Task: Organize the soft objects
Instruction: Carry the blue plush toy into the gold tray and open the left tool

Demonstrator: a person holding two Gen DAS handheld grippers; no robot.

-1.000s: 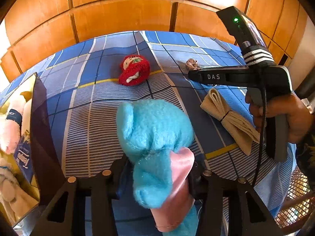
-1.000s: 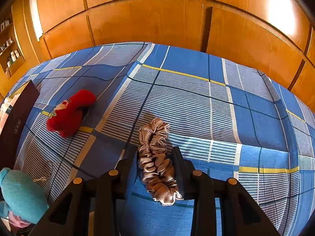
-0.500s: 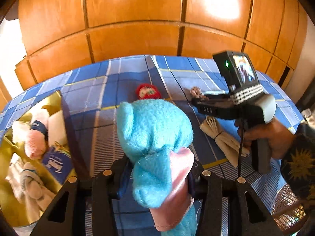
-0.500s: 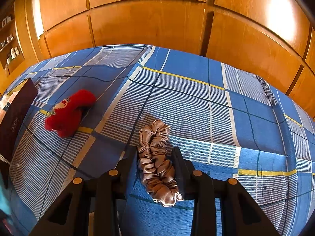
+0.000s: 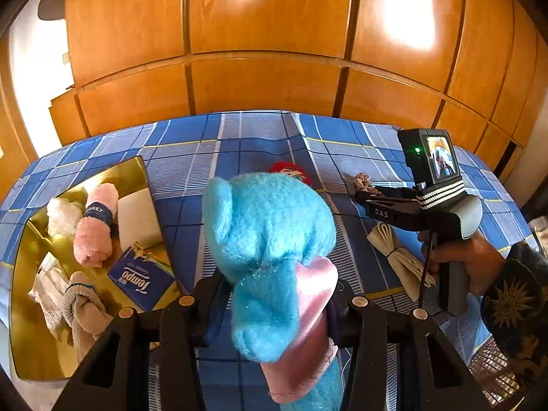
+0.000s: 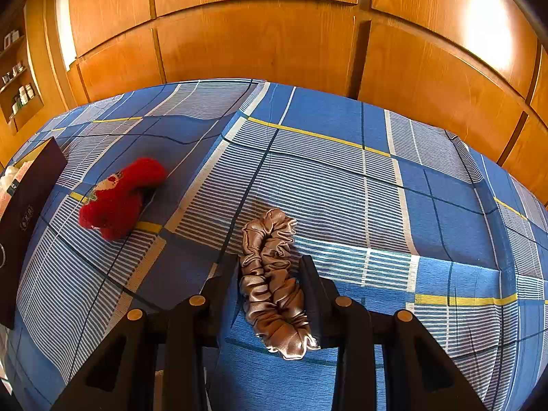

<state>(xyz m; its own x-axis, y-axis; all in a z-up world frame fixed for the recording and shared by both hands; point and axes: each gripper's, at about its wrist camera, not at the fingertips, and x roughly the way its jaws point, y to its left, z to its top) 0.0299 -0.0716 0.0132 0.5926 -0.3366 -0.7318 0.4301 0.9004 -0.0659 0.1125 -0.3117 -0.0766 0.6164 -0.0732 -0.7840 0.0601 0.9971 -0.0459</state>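
the left gripper (image 5: 274, 294) is clenched on a blue plush toy (image 5: 267, 239), its jaws pressing the toy's sides where a pink satin part (image 5: 308, 301) hangs down; the toy is held up off the blue plaid bedspread (image 5: 212, 164). at about 9 o'clock from the toy sits an open gold-lined box (image 5: 30, 308) holding a rolled pink towel (image 5: 94, 226), a white fluffy piece (image 5: 63, 215), a pale pad (image 5: 137, 219), a blue tempo tissue pack (image 5: 140, 281) and a grey sock (image 5: 85, 308). a red plush (image 5: 291, 171) peeks over the toy at 12 o'clock. at 3 o'clock lies a folded beige cloth (image 5: 397, 257), and beyond it a hand (image 5: 469, 260) grips the other tool.

the right gripper (image 6: 269, 291) has its jaws closed against a taupe satin scrunchie (image 6: 270, 274), grasping it while it lies on the bedspread (image 6: 342, 188). the red plush (image 6: 116, 198) lies well apart at 10 o'clock, and the box's dark wall (image 6: 27, 212) stands at 9 o'clock.
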